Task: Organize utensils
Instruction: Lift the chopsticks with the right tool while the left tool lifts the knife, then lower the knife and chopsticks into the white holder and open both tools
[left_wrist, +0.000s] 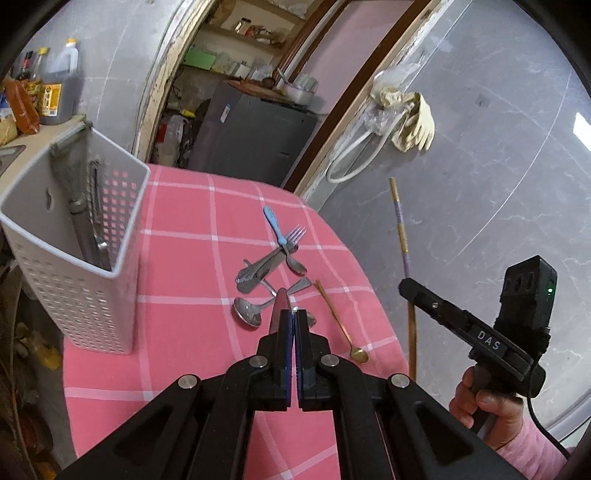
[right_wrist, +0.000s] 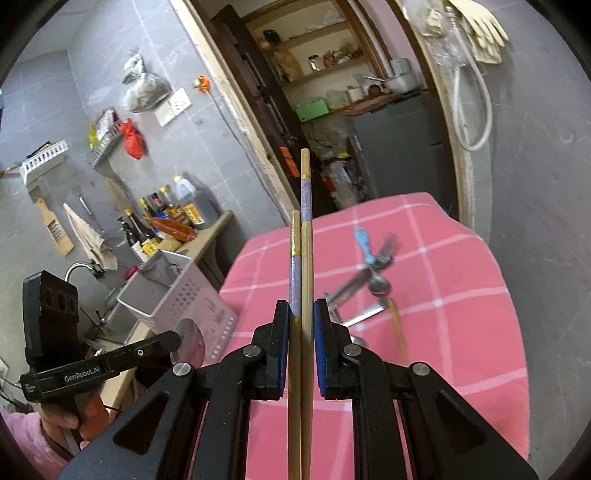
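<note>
My left gripper (left_wrist: 294, 314) is shut on a shiny metal spoon (left_wrist: 280, 304) and hangs above the pink checked tablecloth (left_wrist: 184, 229). In the right wrist view the spoon's round bowl (right_wrist: 192, 341) sticks out of that gripper (right_wrist: 176, 338). My right gripper (right_wrist: 301, 304) is shut on a pair of wooden chopsticks (right_wrist: 306, 221) that point up and away; the left wrist view shows them (left_wrist: 400, 221) held off the table's right edge. On the cloth lie a fork (left_wrist: 295, 236), a blue-handled utensil (left_wrist: 275, 225), a steel spoon (left_wrist: 247, 314) and a thin gold spoon (left_wrist: 340, 321).
A white perforated utensil holder (left_wrist: 74, 240) stands at the table's left, with some utensils inside. Behind it a counter carries sauce bottles (left_wrist: 59, 85). An open doorway (left_wrist: 251, 110) lies beyond the table. Rubber gloves (left_wrist: 417, 122) hang on the grey wall at right.
</note>
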